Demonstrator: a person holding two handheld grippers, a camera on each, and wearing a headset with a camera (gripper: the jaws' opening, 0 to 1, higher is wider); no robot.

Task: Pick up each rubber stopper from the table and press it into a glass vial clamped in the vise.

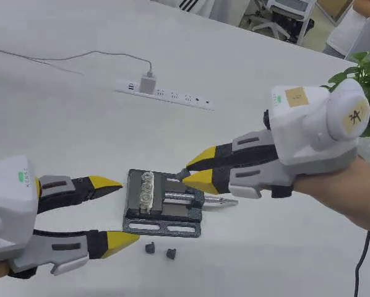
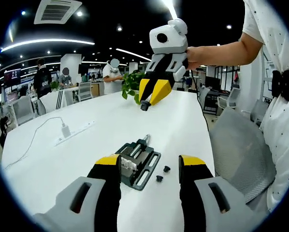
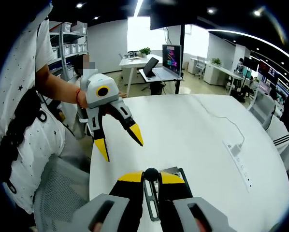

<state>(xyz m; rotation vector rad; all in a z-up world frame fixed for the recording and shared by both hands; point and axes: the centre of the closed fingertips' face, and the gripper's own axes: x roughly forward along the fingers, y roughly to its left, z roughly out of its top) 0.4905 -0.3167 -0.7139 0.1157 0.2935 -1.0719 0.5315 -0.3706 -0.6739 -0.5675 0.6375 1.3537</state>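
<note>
White table (image 1: pixel 80 124): vise screw (image 1: pixel 219 201) points at right tool (image 1: pixel 185 176) pinching a stopper (image 3: pixel 151 173); left tool (image 1: pixel 129 210) gapes.

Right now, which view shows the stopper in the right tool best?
The right gripper view: the stopper sits close up, pinched between the yellow tips of the right tool. The left gripper view shows it small at those tips; the head view shows a sliver near the vise.

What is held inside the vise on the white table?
A row of clear glass vials stands clamped inside the vise. Their lower parts are hidden by it, and whether any is stoppered cannot be told.
</note>
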